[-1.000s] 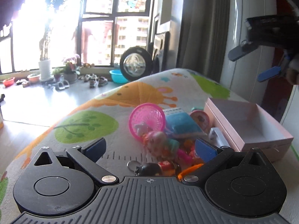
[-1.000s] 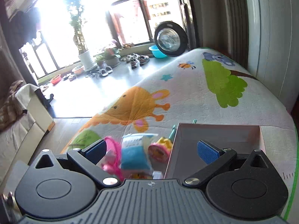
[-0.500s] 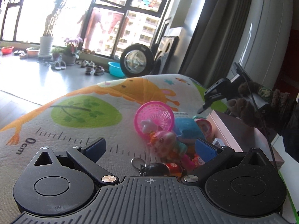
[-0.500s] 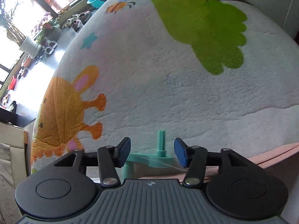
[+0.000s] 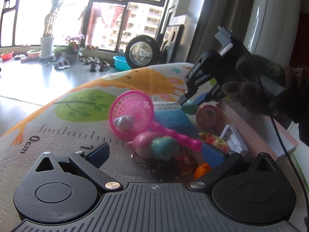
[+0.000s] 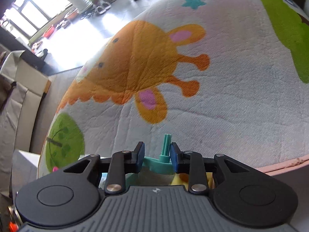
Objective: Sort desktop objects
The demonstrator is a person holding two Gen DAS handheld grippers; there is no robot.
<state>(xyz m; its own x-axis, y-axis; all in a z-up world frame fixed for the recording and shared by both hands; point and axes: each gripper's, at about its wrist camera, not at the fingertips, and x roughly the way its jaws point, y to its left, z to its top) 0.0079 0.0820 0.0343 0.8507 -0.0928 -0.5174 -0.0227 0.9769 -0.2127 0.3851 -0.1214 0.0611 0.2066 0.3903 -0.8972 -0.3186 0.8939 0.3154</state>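
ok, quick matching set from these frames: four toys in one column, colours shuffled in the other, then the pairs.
Things:
1. net scoop
2. stemmed piece between the right gripper fingers
3. open box
4. flat pack behind the scoop

Colours:
A. blue
B. pale pink
C. hot pink
D. teal

Pairs: 1-C, 2-D, 3-B, 4-A

Well beyond the jaws, a sunlit grey floor (image 5: 38, 81) is bounded by tall dark-framed windows (image 5: 123, 9) and curtains (image 5: 218, 15)
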